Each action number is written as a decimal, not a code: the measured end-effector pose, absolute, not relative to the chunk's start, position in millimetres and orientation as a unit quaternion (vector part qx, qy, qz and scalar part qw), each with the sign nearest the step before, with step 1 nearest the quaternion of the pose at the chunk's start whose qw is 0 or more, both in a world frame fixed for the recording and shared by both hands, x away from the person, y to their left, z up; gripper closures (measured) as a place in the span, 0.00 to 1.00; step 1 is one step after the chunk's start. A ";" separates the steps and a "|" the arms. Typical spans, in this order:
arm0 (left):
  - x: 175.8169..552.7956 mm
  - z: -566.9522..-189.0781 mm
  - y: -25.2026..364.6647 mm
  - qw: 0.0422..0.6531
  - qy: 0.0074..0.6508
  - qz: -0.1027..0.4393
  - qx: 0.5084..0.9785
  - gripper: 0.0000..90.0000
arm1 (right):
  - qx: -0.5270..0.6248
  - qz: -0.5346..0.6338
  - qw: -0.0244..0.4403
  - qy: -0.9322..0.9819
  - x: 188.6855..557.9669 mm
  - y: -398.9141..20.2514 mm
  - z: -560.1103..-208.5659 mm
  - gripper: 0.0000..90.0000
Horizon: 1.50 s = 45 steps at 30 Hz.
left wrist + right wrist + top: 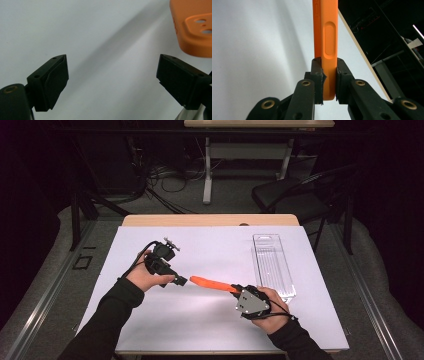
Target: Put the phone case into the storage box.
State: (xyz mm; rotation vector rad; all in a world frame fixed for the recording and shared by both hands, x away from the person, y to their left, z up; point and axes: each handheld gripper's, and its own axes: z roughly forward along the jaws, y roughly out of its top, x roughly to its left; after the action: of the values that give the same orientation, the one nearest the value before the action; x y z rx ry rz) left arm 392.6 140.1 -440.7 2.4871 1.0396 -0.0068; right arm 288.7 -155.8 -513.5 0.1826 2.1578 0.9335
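1. Nearest the high view's camera, two black-sleeved forearms come in from the bottom edge, each hand holding a gripper over the white table top [210,320], the largest thing in the scene.
2. Clear plastic tray [272,265] lies lengthwise on the right part of the table, just beyond the right hand, with nothing gripping it.
3. Orange tool handle [212,283] hangs above the table's middle, between the two hands, pointing from the right gripper toward the left one; an oval recess runs along its narrow edge [329,40].
4. Right gripper [239,290] has its jaws drawn narrow and clamped on one end of the orange handle, the pads pressing both flat sides in the right gripper view [329,85].
5. Left gripper [181,281] points at the handle's free end with its jaws standing wide and nothing between them [112,80]; the orange end, with small holes [197,27], sits just beyond the right-hand jaw in the left gripper view, apart from it.
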 end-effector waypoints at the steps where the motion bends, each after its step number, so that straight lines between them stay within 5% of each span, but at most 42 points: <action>1: 392.1 -441.4 139.8 0.224 0.377 -0.002 0.899 0.13 | 0.074 0.370 0.380 0.844 289.6 -155.9 -513.8 0.89; 45: 379.4 -454.2 119.9 0.341 0.351 -0.002 0.872 0.26 | 0.294 0.570 0.126 0.756 313.7 -163.3 -519.8 0.89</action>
State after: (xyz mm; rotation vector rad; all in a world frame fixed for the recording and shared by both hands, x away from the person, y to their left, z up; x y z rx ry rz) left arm 379.4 119.9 -454.2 2.2679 0.9128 -0.0046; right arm 313.7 -163.3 -519.8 0.8575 2.2030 1.6610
